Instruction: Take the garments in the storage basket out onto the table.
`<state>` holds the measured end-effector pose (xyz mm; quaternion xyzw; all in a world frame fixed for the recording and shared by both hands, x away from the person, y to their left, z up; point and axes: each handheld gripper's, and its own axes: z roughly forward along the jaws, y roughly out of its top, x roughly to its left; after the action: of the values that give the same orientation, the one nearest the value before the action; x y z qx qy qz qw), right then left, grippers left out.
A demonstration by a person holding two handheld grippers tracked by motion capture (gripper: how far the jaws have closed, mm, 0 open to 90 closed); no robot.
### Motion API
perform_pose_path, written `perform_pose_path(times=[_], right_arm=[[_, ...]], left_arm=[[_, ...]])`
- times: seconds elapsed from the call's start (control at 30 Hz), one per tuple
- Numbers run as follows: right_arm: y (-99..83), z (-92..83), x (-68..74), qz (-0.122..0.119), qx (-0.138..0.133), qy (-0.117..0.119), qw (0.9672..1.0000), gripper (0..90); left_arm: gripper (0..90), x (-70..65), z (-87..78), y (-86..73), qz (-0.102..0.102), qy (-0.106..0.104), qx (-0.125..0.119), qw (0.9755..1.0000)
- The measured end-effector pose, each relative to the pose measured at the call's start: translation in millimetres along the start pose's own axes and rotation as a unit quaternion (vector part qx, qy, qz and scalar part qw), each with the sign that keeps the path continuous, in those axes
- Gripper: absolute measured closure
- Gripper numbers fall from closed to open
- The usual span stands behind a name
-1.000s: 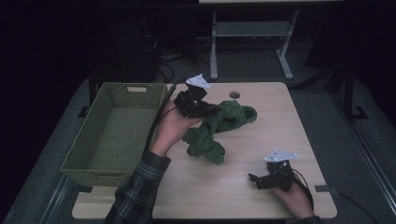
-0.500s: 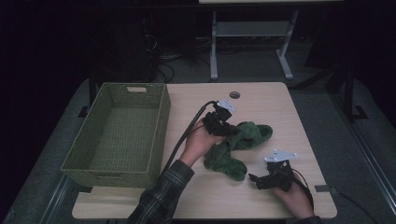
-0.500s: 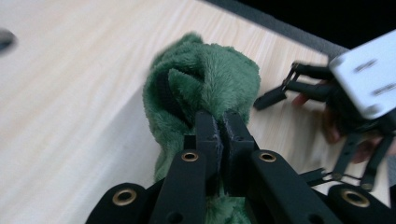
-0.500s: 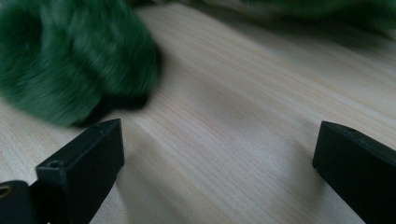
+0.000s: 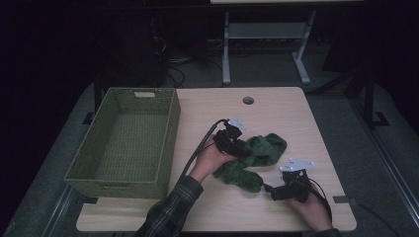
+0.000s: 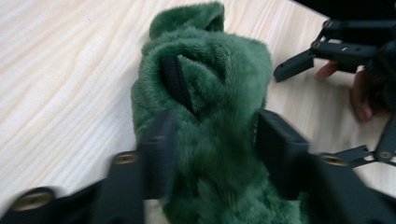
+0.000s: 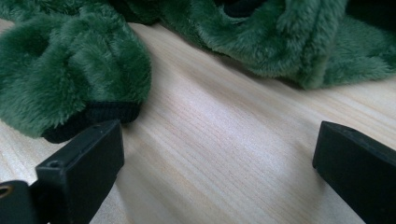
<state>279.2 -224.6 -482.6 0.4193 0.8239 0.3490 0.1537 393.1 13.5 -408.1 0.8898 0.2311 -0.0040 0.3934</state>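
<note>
High view: the green fleece garment (image 5: pixel 257 155) lies crumpled on the surface (image 5: pixel 276 113), right of the woven basket (image 5: pixel 123 143), probably set down for regrasping. The left gripper (image 5: pixel 239 147) sits over its middle; the right gripper (image 5: pixel 276 191) rests near its lower end, apart from it.

Left gripper view: the jaws have just been opening. They stand part open astride a fold of garment (image 6: pixel 210 93); the pads flank the pile without visibly pinching it.

Right gripper view: the jaws stand wide apart over bare surface (image 7: pixel 224 154), holding nothing. The garment's black-trimmed cuff (image 7: pixel 88 116) lies just beside the left jaw.
</note>
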Motion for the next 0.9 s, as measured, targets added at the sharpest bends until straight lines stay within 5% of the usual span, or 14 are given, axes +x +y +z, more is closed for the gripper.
perform_pose_path(times=[0.37,0.9], right_arm=[[0.0,0.0,-0.1,-0.001,0.000,0.000,1.0000,1.8],[0.1,0.0,0.1,0.000,0.001,0.000,1.0000,1.8]], left_arm=[[17.8,-7.0,-34.7,-16.1,0.021,0.031,-0.008,0.9993],[13.4,-26.9,-62.4,-91.5,0.007,0.070,-0.019,0.9973]])
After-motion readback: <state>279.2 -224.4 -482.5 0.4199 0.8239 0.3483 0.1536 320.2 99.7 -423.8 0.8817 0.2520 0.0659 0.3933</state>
